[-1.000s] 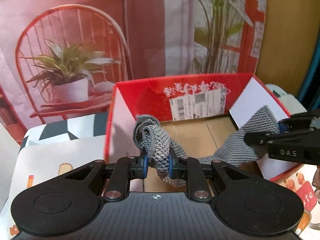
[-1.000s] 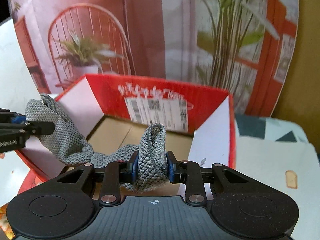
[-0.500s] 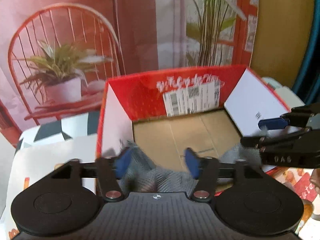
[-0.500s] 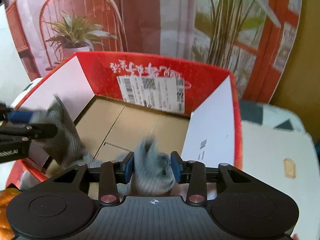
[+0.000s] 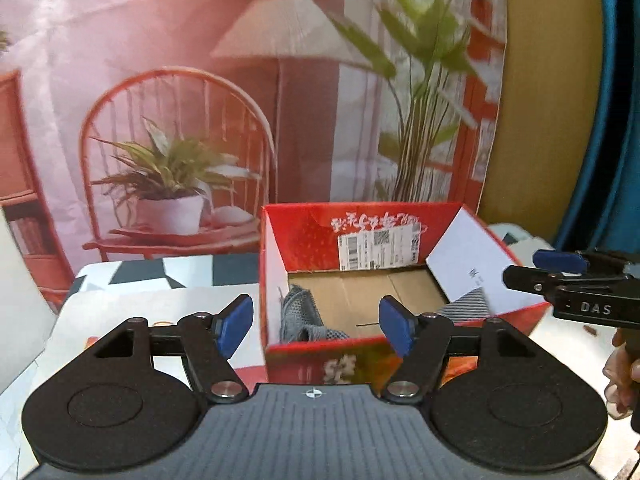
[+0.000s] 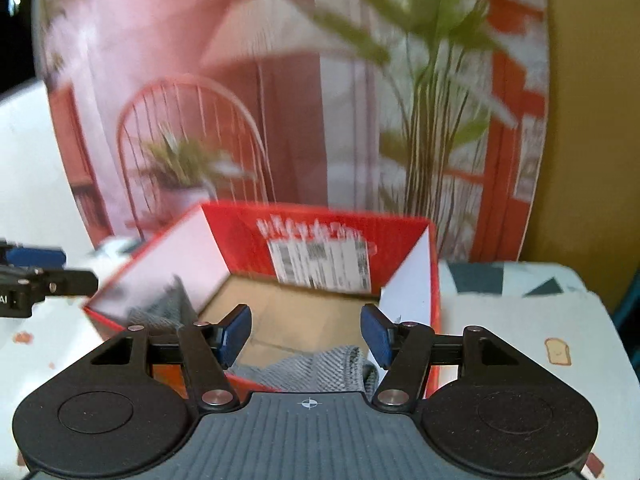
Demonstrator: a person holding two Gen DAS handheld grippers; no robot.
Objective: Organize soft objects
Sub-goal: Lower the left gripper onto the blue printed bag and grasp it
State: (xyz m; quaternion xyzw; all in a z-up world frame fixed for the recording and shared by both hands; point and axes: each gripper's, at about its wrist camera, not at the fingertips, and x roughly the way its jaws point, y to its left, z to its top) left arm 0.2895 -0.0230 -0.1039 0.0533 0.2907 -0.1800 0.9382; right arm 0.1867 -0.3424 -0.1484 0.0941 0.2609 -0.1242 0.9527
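Observation:
A grey knitted cloth (image 5: 300,316) lies inside the open red cardboard box (image 5: 360,228), slumped along its near wall; it also shows in the right wrist view (image 6: 312,372). My left gripper (image 5: 316,330) is open and empty, held back from the box's near wall. My right gripper (image 6: 306,336) is open and empty, just outside the box's near edge; it shows at the right of the left wrist view (image 5: 560,268). The left gripper shows at the left edge of the right wrist view (image 6: 36,268).
The box stands on a table with a patterned white cloth (image 6: 520,320). A printed backdrop (image 5: 180,140) with a chair, plants and a lamp hangs close behind the box. A yellow wall (image 5: 540,120) is at the right.
Both grippers opened and let go of the grey cloth, which dropped into the box. Both grippers then drew back and up from the box.

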